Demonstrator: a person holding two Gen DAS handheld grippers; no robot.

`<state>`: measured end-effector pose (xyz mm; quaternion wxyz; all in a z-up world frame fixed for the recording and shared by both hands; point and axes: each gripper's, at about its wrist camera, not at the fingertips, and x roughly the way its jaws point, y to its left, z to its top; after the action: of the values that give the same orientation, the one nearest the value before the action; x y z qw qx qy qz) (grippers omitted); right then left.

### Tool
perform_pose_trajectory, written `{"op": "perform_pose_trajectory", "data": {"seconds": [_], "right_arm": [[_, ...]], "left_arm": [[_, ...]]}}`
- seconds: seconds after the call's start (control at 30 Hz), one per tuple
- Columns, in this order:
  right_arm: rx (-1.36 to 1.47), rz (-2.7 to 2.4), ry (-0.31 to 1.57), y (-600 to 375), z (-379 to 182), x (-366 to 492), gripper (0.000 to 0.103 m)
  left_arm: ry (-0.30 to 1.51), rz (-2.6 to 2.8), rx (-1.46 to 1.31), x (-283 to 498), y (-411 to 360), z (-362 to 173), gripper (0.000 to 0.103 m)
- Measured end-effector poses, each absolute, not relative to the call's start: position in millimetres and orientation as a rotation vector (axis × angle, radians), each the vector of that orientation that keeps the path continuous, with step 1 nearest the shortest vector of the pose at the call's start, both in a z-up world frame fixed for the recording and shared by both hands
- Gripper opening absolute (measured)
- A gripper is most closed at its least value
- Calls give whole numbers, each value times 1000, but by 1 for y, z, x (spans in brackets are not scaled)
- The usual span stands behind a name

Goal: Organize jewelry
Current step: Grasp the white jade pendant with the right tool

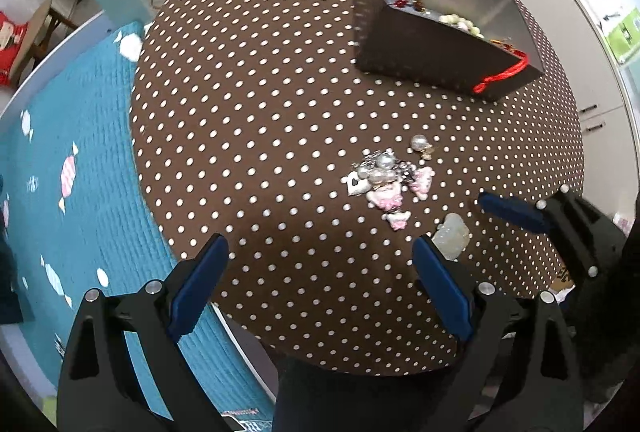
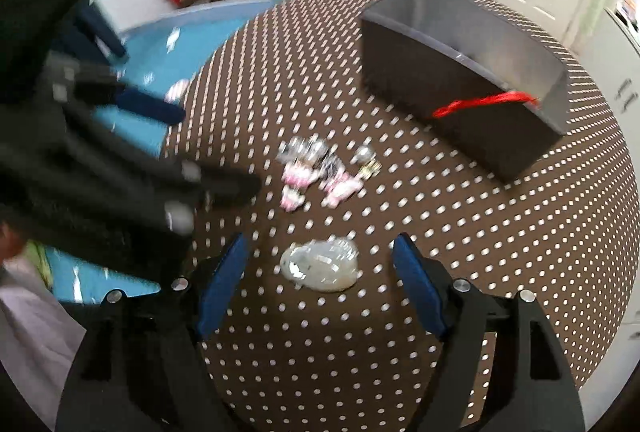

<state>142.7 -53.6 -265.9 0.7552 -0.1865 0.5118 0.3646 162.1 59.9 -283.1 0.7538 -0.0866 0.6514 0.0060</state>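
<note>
Both claws wide over the dotted surface, jewelry loose near its middle.

We hold the left claw (image 1: 320,268) spread wide and empty above the near edge of the surface (image 1: 248,103); our right claw (image 2: 320,264) is just as wide, its fingers either side of a clear bag (image 2: 320,268) without touching it. The jewelry pile (image 1: 386,179) of pearls and pink charms lies toward the middle, while the dark box (image 1: 440,39) near the far edge holds more pieces, a red cord (image 1: 504,73) draped over its wall.

Both hand-held grippers (image 1: 320,272) (image 2: 320,272) seemingly spread wide
</note>
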Motion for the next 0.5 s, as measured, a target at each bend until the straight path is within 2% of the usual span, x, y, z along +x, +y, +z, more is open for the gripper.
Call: {"op": "perform_pose_trajectory", "data": {"seconds": [0.07, 0.13, 0.5], "right_arm": [[-425, 773, 1135, -52, -273, 144, 51], [-438, 776, 1102, -52, -273, 142, 42], [-361, 668, 1143, -76, -276, 162, 42]], "left_arm": [[1432, 16, -195, 160, 62, -285, 93], [1438, 14, -198, 158, 62, -287, 93], [1418, -88, -159, 170, 30, -287, 90]]}}
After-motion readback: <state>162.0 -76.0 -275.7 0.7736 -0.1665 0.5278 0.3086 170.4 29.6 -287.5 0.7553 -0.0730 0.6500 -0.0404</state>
